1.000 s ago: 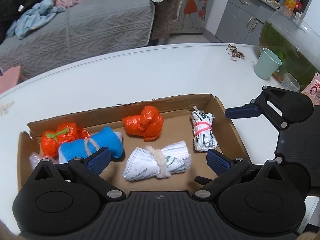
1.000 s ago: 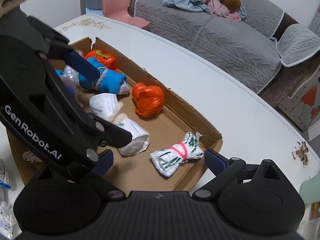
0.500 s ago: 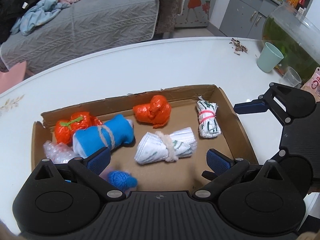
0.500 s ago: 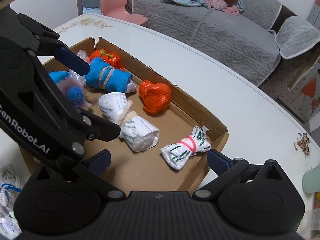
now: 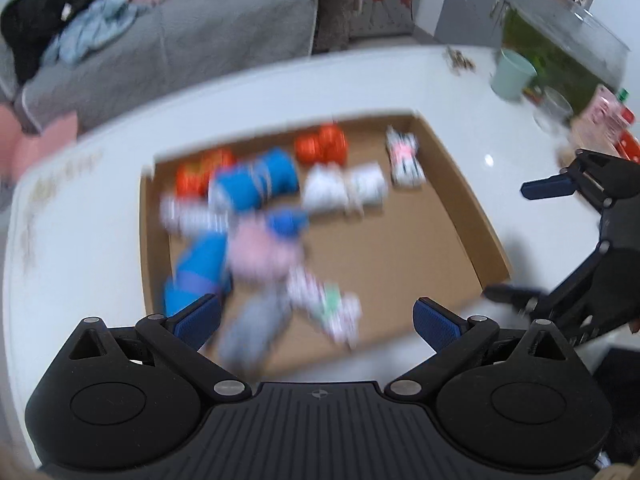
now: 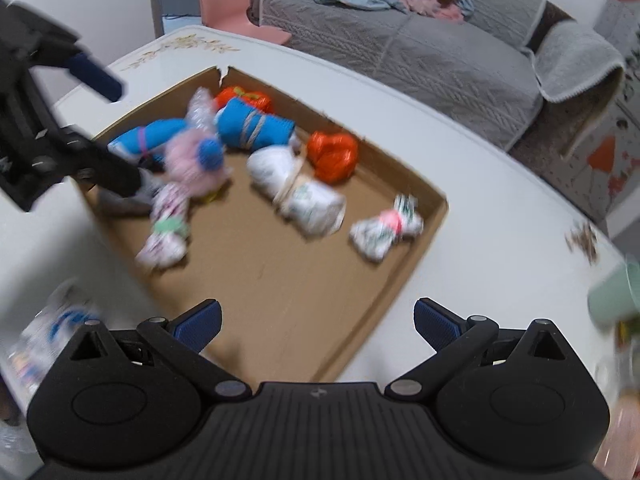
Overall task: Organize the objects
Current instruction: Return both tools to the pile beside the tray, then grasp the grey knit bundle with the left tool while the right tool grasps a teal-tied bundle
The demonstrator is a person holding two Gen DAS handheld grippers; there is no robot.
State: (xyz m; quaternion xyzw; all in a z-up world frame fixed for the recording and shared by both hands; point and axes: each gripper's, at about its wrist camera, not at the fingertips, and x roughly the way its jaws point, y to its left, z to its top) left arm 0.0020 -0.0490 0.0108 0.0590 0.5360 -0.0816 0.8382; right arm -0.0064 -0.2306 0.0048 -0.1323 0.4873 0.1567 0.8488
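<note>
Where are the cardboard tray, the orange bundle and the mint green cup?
cardboard tray (image 6: 434, 216): right wrist view, far right rim.
orange bundle (image 6: 333, 156): right wrist view, its middle.
mint green cup (image 5: 512, 74): left wrist view, its side wall.

Bundles (image 6: 296, 192) inside tray (image 6: 408, 280); tray on table (image 6: 480, 184); cup (image 6: 614, 294) right.

Even, soft indoor light, fairly bright, prob from overhead; small glare spot on the white table (image 5: 489, 159) in left wrist view. Shadows weak, just a faint dark patch under the cardboard tray (image 6: 416, 248) edge. Heavy motion blur in both views: bundles in the tray smeared, worst on left cam. Black gripper bodies stay sharp. Fisheye bends table edge, corners blacked out.
</note>
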